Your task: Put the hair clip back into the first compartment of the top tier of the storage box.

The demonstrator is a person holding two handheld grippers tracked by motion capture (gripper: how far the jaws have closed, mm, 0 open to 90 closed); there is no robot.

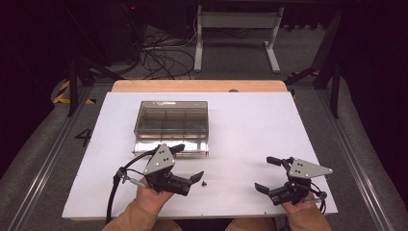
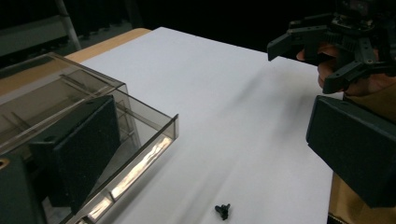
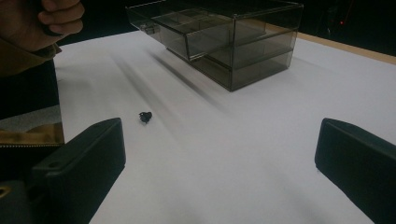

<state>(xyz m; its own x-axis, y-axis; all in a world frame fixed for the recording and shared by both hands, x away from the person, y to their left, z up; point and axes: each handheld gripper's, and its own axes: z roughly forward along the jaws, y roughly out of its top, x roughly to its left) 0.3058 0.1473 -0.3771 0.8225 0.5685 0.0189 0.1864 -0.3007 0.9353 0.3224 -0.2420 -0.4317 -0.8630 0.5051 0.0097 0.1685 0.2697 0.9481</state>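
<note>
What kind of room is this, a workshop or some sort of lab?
Most likely a lab or test room. A white-topped table stands on a bare grey floor, with loose cables and a metal frame behind it, and the surroundings are dark. A smoky clear drawer box sits on the table.

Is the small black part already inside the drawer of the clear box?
No, the small black part lies on the white table, in front of the clear box, just right of the open left gripper.

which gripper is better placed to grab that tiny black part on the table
Probably left. The left gripper, jaws open, sits right beside the small black part; the right gripper, also open, is farther off across bare white table.
</note>
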